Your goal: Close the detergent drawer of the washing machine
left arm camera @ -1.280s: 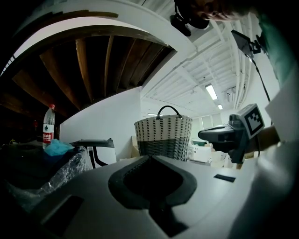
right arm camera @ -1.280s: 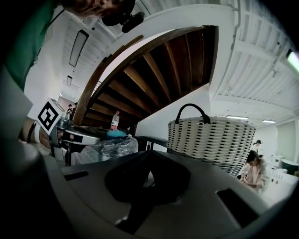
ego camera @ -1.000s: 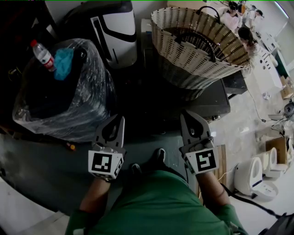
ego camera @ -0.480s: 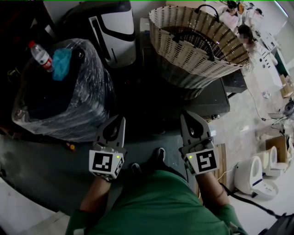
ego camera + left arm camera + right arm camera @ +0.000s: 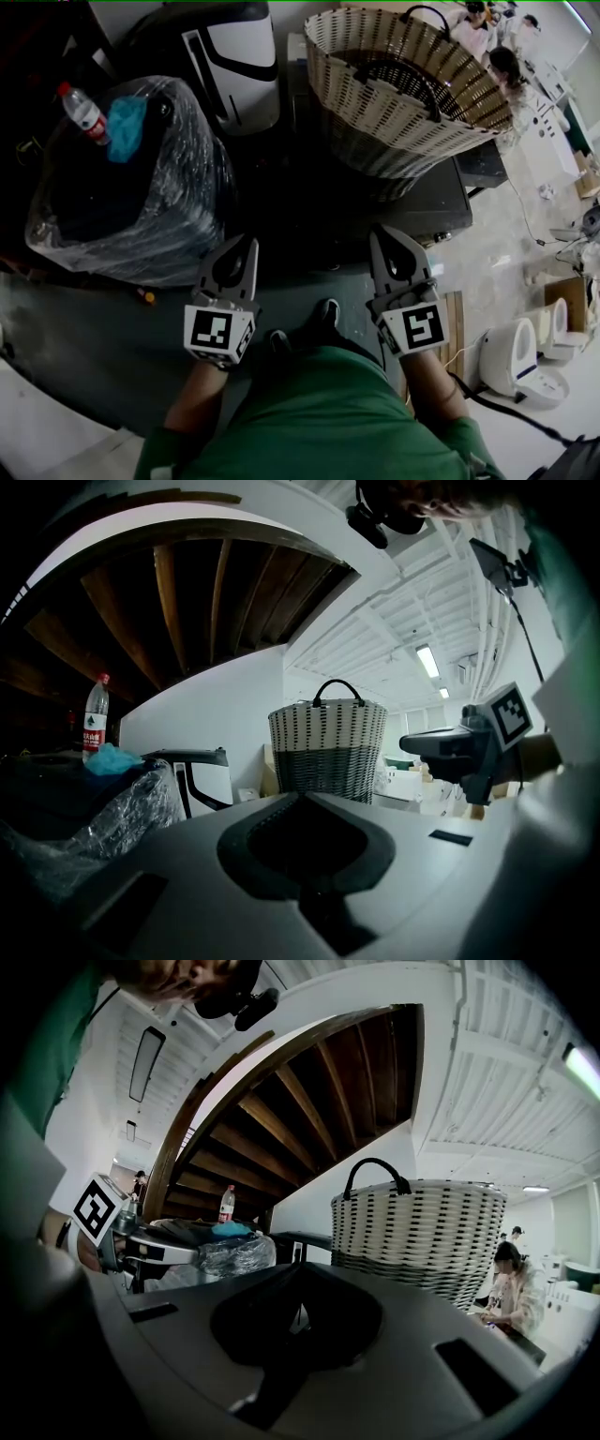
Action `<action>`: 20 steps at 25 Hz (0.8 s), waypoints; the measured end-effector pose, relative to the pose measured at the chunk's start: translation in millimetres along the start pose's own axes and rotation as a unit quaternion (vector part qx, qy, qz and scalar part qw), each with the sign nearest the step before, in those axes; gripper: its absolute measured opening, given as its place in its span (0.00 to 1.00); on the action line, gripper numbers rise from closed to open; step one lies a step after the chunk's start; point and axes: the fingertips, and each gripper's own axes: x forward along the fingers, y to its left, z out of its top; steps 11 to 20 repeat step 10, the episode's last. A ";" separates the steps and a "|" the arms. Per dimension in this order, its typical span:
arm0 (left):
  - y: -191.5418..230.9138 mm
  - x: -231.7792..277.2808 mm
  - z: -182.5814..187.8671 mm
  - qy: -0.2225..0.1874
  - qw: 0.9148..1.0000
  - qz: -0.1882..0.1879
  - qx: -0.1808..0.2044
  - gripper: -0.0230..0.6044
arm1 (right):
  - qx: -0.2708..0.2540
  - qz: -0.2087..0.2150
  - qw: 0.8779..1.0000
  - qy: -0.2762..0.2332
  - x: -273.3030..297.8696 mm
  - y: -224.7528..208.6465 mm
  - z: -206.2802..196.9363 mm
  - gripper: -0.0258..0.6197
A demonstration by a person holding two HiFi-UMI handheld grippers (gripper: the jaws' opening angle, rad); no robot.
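No detergent drawer shows in any view. A dark boxy machine (image 5: 436, 211) stands under a woven basket (image 5: 403, 84); I cannot tell whether it is the washing machine. My left gripper (image 5: 244, 246) is held low in front of the person's body, pointing forward, its jaws closed together on nothing. My right gripper (image 5: 381, 236) is level with it to the right, also shut and empty, just short of the dark machine's near side. In the left gripper view the left gripper (image 5: 300, 797) points toward the basket (image 5: 326, 747). The right gripper (image 5: 298, 1269) also faces the basket (image 5: 417, 1232).
A dark bulky object wrapped in clear plastic (image 5: 141, 197) stands at the left, with a water bottle (image 5: 82, 111) and a blue cloth (image 5: 127, 127) on top. A white and black appliance (image 5: 230, 66) is behind it. White devices (image 5: 525, 352) and people (image 5: 502, 61) are at the right.
Both grippers stay shut and hold almost still. The head view has shifted slightly, so the basket sits a little higher and further right in the frame.
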 end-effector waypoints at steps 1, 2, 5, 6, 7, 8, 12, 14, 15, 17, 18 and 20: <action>-0.5 0.7 -0.8 0.001 1.000 0.000 -0.001 0.09 | 0.002 -0.001 1.000 0.001 -0.1 -0.8 -1.7 0.06; -0.9 1.3 -1.5 0.002 1.000 0.000 -0.002 0.09 | 0.005 0.000 1.000 0.000 -0.1 -1.2 -2.6 0.06; -0.9 3.1 -3.9 0.004 1.000 -0.001 -0.002 0.09 | 0.007 0.003 1.000 -0.005 0.8 -1.5 -3.4 0.06; -0.5 4.4 -4.8 0.003 1.000 -0.002 0.001 0.09 | 0.006 0.002 1.000 -0.001 1.7 -2.6 -4.0 0.06; 0.1 5.9 -5.7 0.001 1.000 -0.003 0.004 0.09 | 0.004 0.001 1.000 0.003 2.8 -4.1 -4.8 0.06; 0.6 7.6 -6.7 0.000 1.000 -0.004 0.008 0.09 | 0.003 0.000 1.000 0.006 4.1 -5.5 -5.5 0.06; 1.4 11.2 -8.7 -0.002 1.000 -0.006 0.012 0.09 | 0.002 -0.001 1.000 0.009 6.4 -8.1 -6.8 0.06; 1.4 11.2 -8.7 -0.002 1.000 -0.006 0.012 0.09 | 0.002 -0.001 1.000 0.009 6.4 -8.1 -6.8 0.06; 1.4 11.2 -8.7 -0.002 1.000 -0.006 0.012 0.09 | 0.002 -0.001 1.000 0.009 6.4 -8.1 -6.8 0.06; 1.4 11.2 -8.7 -0.002 1.000 -0.006 0.012 0.09 | 0.002 -0.001 1.000 0.009 6.4 -8.1 -6.8 0.06; 1.4 11.2 -8.7 -0.002 1.000 -0.006 0.012 0.09 | 0.002 -0.001 1.000 0.009 6.4 -8.1 -6.8 0.06; 1.4 11.2 -8.7 -0.002 1.000 -0.006 0.012 0.09 | 0.002 -0.001 1.000 0.009 6.4 -8.1 -6.8 0.06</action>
